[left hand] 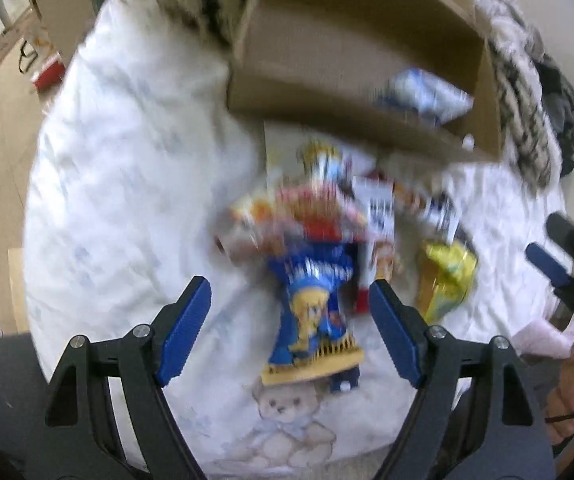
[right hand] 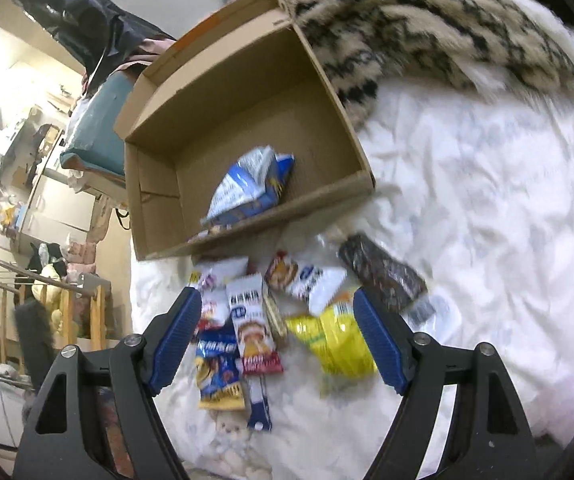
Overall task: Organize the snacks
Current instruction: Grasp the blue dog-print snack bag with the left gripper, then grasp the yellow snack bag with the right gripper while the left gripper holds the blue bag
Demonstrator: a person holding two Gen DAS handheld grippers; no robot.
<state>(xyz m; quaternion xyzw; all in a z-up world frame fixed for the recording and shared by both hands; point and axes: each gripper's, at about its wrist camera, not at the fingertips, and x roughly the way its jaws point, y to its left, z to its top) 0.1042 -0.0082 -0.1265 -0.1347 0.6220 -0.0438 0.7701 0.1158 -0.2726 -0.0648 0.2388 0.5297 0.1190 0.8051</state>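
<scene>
Several snack packets lie in a pile on a white bedspread (right hand: 467,184). An open cardboard box (right hand: 159,148) behind the pile holds one blue and white packet (right hand: 247,188). In the blurred left wrist view my left gripper (left hand: 289,320) is open and empty above a blue packet with a yellow cartoon figure (left hand: 311,320). My right gripper (right hand: 277,338) is open and empty above a white and red packet (right hand: 253,332), with a yellow packet (right hand: 335,340) by its right finger and a dark wrapped bar (right hand: 383,276) beyond. The box (left hand: 327,92) and yellow packet (left hand: 447,276) also show in the left wrist view.
A leopard-print blanket (right hand: 427,28) lies behind and right of the box. The bed's left edge drops to a cluttered floor with a drying rack (right hand: 47,292) and cabinets. The right gripper's blue finger (left hand: 547,264) shows at the right edge of the left wrist view.
</scene>
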